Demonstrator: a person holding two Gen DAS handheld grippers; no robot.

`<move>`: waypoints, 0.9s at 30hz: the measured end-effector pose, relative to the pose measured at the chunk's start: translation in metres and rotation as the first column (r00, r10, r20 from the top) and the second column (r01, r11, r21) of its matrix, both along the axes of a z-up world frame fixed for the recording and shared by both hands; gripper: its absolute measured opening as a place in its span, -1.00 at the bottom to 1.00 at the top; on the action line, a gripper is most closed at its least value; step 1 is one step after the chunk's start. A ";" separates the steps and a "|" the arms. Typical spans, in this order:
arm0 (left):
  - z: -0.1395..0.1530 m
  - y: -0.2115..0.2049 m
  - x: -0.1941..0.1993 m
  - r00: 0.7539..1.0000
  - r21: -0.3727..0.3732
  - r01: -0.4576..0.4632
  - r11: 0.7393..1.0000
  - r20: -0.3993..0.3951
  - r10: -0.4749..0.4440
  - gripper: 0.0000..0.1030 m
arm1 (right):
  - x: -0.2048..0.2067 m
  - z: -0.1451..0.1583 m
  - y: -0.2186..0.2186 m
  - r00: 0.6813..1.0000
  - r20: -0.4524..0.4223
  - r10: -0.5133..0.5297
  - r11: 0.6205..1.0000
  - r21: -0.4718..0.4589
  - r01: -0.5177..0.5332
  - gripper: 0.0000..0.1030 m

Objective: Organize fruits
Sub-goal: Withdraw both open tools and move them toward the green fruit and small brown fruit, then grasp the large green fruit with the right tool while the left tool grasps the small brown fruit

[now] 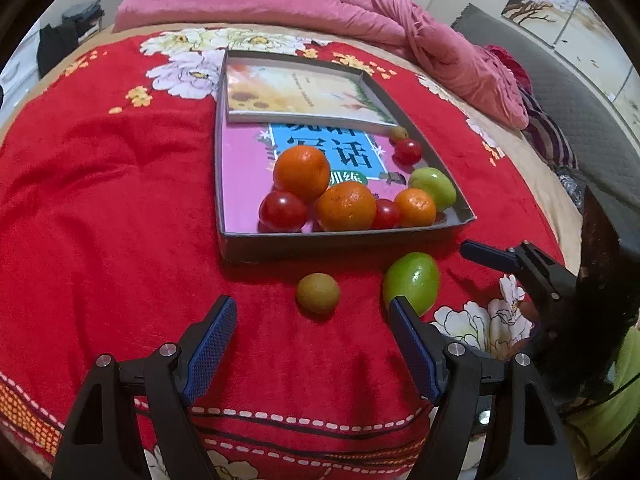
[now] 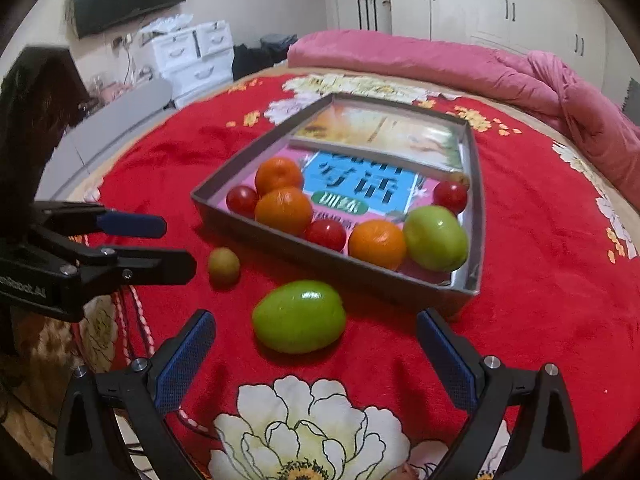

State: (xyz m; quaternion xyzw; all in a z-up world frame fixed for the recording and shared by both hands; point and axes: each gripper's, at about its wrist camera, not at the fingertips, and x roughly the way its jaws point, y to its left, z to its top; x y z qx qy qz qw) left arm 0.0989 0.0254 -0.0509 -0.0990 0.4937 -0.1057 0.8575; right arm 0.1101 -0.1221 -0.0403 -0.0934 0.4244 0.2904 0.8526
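Both hand-held grippers are empty and stand wide apart at the jaws: the left hand-held gripper (image 1: pixel 312 322) is lined up on the small brownish fruit (image 1: pixel 318 293), which sits on the red blanket (image 1: pixel 100 200) just ahead of its blue pads, while the right hand-held gripper (image 2: pixel 316 336) is lined up on the large green fruit (image 2: pixel 299 316) lying just in front of its fingers. Neither pad touches a fruit yet, so both spreads look like preparation for a grasp, each wide enough to pass around its target. These two fruits are the only ones outside the box, close to its near wall, which suggests they are what remains to be gathered. Beyond them the shallow grey box (image 1: pixel 340 240) rests on the bed with a book lying flat as its floor. Its contents crowd the near end: three oranges (image 1: pixel 346 206), several small red fruits (image 1: pixel 283 211) and a second green fruit (image 1: pixel 432 188), probably because the soft bed tilts the box that way. Farther back a pink quilt (image 1: pixel 360 8) lies bunched along the bed's far edge.
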 end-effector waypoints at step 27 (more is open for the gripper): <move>-0.019 -0.016 0.026 0.999 0.025 0.051 0.998 -0.014 -0.050 -0.44 | 0.008 0.025 -0.023 1.000 0.004 -0.007 0.989 0.150 0.007 0.09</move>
